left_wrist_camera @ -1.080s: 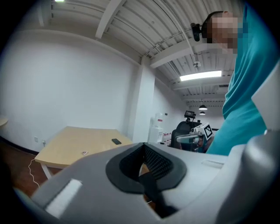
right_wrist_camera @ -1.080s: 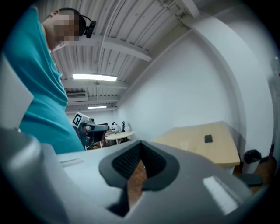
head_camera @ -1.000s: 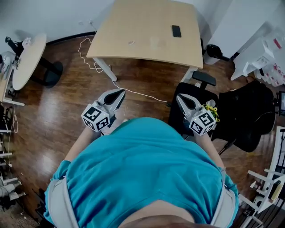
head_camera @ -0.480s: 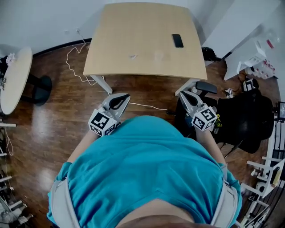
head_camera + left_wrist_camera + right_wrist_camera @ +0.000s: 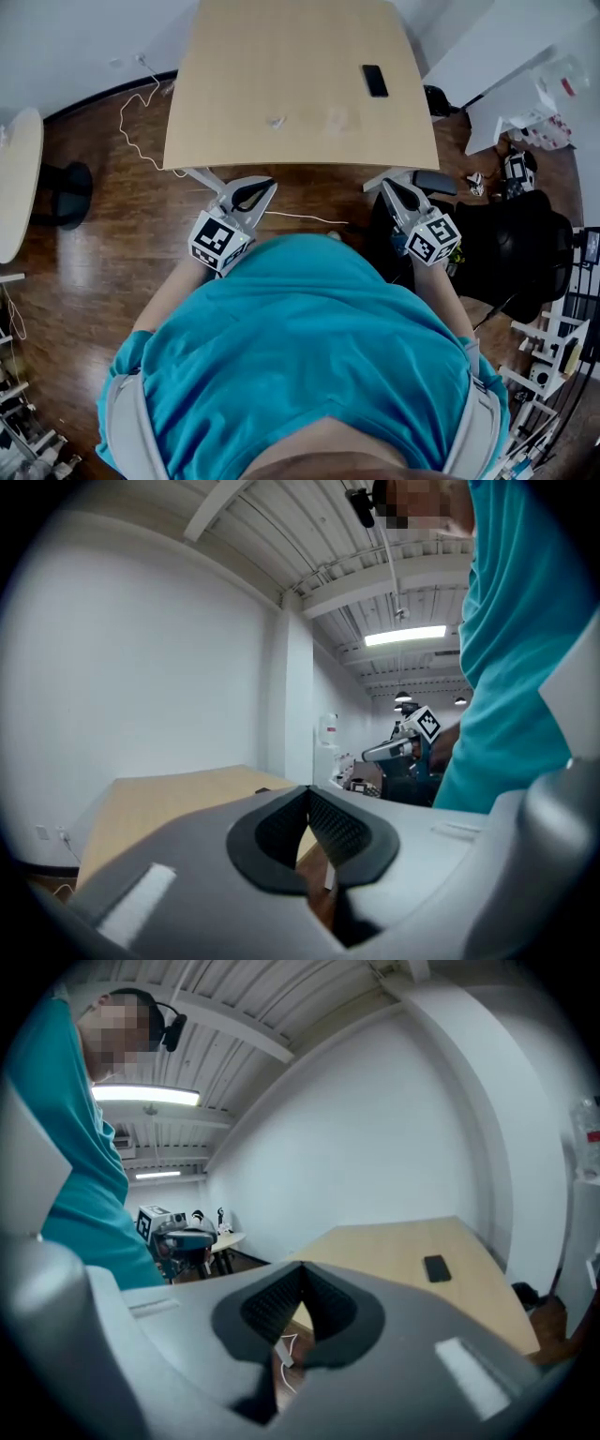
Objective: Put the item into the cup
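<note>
The person stands in front of the surface (image 5: 281,47) and holds both tools close to the belly. The left hand-held gripper (image 5: 270,184) has its jaws pressed together with nothing between them. The right hand-held gripper (image 5: 387,185) is the same, closed and empty.

A small pale item (image 5: 277,121) lies on the surface, ahead of the left hand-held gripper and well apart from it. Just beside it I think there is a see-through cup (image 5: 339,117), ahead and between the two tools, but it is very faint. A black phone (image 5: 374,81) lies farther ahead of the right one.

Nothing is picked up yet. The item is tiny, so it could slip out of the jaws or get pushed away. The cup is hard to see and looks light, so a bump could tip it over.
</note>
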The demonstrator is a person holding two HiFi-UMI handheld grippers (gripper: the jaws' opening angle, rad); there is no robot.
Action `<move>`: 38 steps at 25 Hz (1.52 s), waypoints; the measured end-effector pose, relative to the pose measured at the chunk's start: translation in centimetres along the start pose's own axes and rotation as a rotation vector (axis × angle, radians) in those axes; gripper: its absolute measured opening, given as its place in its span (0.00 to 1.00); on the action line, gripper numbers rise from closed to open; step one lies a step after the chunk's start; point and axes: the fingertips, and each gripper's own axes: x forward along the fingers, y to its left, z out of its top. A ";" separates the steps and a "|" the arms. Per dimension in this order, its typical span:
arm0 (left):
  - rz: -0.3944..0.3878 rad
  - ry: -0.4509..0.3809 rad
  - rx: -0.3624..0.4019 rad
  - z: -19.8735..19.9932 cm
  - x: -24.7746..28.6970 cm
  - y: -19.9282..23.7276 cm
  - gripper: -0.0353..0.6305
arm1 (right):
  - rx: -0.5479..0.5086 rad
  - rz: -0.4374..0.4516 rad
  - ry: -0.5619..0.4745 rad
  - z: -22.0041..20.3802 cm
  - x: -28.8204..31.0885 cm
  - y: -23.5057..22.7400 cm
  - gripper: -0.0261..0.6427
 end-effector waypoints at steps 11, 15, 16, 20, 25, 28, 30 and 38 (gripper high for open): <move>0.270 0.147 -0.019 -1.4 11.3 6.0 0.06 | -0.146 0.225 -0.010 2.1 4.3 -11.9 0.04; 0.324 0.253 -0.044 -2.5 13.0 7.8 0.10 | -0.144 0.283 -0.006 2.7 6.4 -14.3 0.04; 0.329 0.274 -0.043 -2.8 13.1 8.4 0.10 | -0.135 0.288 -0.008 2.7 6.8 -14.7 0.04; 0.308 0.325 -0.022 -4.4 13.6 10.9 0.12 | -0.129 0.278 0.010 2.4 8.9 -15.6 0.04; 0.239 0.432 -0.002 -8.3 14.5 14.1 0.16 | -0.106 0.226 0.045 0.5 11.7 -15.0 0.04; 0.209 0.568 -0.017 -12.6 15.4 15.8 0.16 | -0.038 0.189 0.063 -0.8 12.4 -15.1 0.04; 0.199 0.644 0.002 -15.4 16.4 18.0 0.16 | -0.012 0.173 0.061 -1.5 13.7 -15.4 0.04; 0.115 0.820 0.062 -22.7 19.3 20.7 0.18 | -0.012 0.163 0.112 -3.9 15.6 -15.7 0.04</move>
